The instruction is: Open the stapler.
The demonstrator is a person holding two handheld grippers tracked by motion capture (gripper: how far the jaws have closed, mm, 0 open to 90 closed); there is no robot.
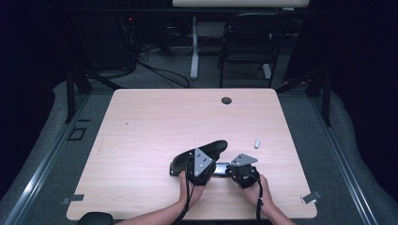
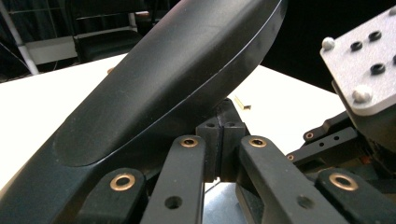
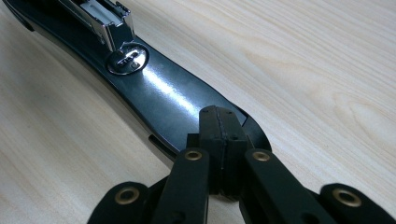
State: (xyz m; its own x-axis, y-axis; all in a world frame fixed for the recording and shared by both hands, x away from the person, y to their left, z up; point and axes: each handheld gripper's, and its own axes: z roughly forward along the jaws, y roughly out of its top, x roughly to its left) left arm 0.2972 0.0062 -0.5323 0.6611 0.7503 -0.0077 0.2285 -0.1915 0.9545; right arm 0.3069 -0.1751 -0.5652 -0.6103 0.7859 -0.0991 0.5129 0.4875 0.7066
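Observation:
A black stapler (image 1: 197, 161) lies opened near the table's front edge. Its top cover (image 1: 213, 147) (image 2: 177, 79) tilts up to the right. My left gripper (image 1: 202, 165) (image 2: 222, 135) is shut, its tips tucked against the cover's underside. The base (image 1: 219, 168) (image 3: 173, 98) lies flat on the wood, with the round metal anvil (image 3: 127, 59) and the silver magazine (image 3: 100, 18) above it. My right gripper (image 1: 241, 172) (image 3: 219, 126) is shut, its tips resting on the base's near end. Its grey plate (image 2: 369, 70) shows close by in the left gripper view.
A short strip of staples (image 1: 257, 143) (image 2: 243, 103) lies on the light wood table (image 1: 155, 122) just right of the stapler. A cable grommet (image 1: 226, 100) sits near the far edge. A dark chair (image 1: 248, 42) and a desk leg (image 1: 194, 47) stand beyond the table.

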